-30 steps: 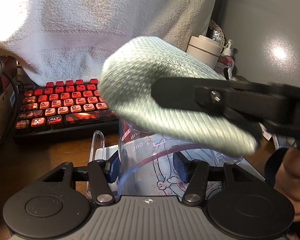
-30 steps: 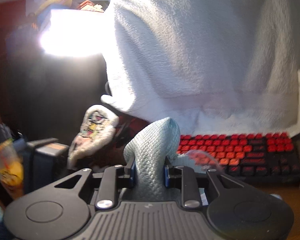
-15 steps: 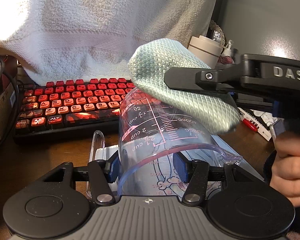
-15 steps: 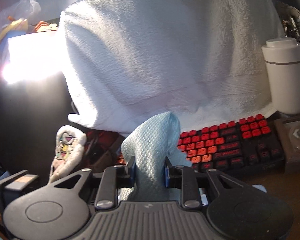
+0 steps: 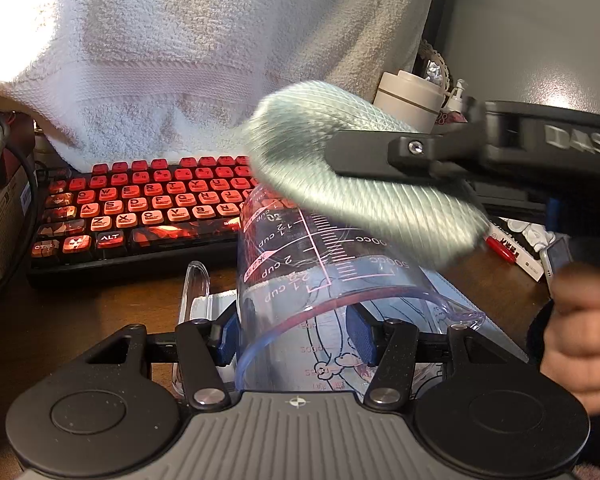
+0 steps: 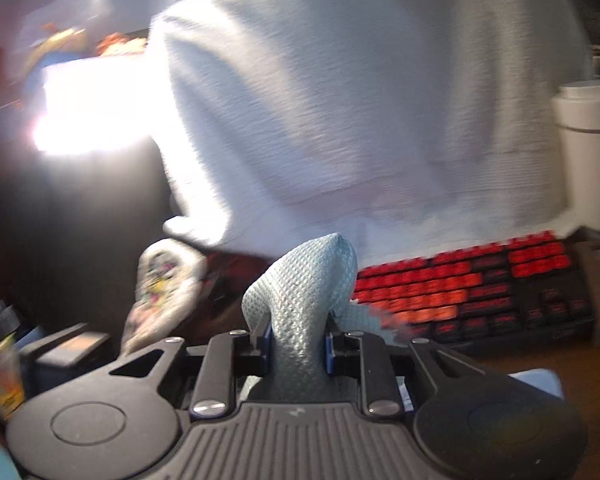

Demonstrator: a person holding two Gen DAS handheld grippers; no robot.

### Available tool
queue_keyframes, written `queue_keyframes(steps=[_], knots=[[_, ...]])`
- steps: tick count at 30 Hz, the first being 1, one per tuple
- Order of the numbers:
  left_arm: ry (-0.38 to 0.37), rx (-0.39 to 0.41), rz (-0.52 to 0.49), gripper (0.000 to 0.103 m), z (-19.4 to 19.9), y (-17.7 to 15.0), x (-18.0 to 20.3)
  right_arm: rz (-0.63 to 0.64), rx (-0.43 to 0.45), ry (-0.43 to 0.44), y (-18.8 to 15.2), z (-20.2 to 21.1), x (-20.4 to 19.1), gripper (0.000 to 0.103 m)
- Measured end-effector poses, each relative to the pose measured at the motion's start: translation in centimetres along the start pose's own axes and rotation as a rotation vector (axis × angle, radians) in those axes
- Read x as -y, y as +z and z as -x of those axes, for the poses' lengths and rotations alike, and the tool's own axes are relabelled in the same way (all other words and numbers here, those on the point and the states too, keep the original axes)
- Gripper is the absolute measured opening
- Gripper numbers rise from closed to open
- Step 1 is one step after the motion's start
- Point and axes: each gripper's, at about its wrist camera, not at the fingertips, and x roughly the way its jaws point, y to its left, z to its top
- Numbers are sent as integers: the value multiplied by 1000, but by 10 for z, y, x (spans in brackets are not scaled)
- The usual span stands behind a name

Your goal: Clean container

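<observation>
The left gripper is clamping a clear measuring cup, tipped on its side between its fingers. The right gripper is pinching a green cloth tightly, wiping across the cup's outer wall beyond the left fingertips. Next, I judge, the cloth should go inside the rim.
</observation>
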Motion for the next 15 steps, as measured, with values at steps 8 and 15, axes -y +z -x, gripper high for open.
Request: queue_keyframes(steps=[8, 15], knots=[[-2, 1, 3, 54, -1, 0, -1, -110, -21, 43, 4, -1, 21, 23], [-2, 1, 3, 54, -1, 0, -2, -34, -87, 218, -3, -2, 3, 24]])
